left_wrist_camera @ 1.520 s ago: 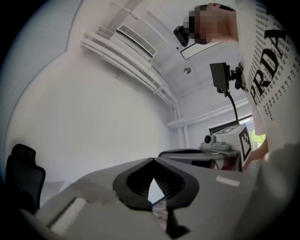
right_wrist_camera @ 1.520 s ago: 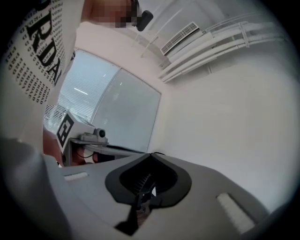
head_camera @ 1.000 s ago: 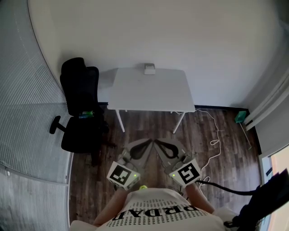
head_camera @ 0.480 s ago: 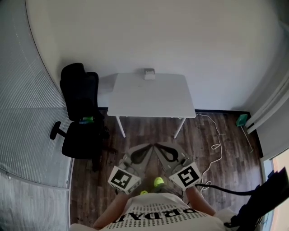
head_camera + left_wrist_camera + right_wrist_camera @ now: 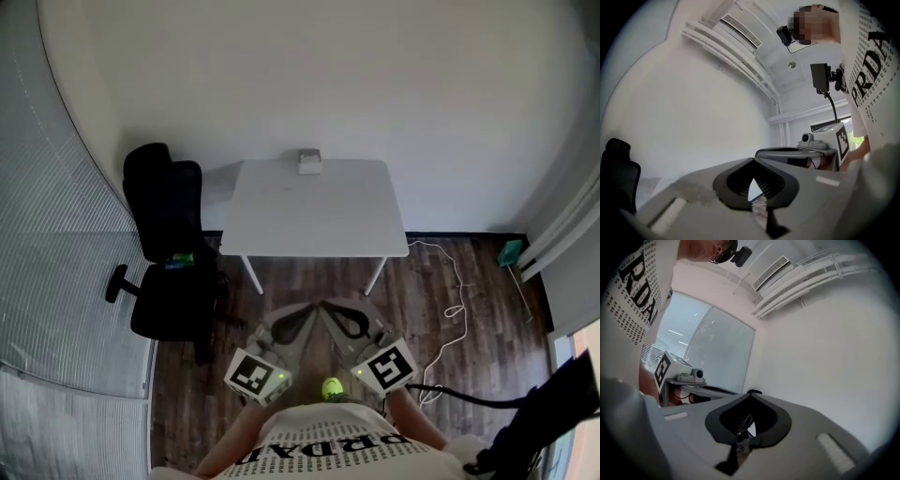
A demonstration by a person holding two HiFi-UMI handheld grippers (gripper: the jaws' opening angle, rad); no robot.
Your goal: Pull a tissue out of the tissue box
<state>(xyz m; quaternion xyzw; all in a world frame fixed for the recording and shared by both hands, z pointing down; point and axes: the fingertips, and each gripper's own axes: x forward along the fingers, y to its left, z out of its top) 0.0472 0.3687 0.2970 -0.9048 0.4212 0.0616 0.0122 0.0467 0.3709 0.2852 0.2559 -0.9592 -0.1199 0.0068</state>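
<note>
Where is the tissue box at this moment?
In the head view, the small white tissue box stands midway along the far edge of the white rectangular table, by the wall; a black office chair is left of the table.

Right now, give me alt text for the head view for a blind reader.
A person holds the left gripper and right gripper, both shut and empty, low over a dark wood floor, well short of a white table by the wall. A small tissue box sits at the table's far edge; a black office chair stands left of the table.
</note>
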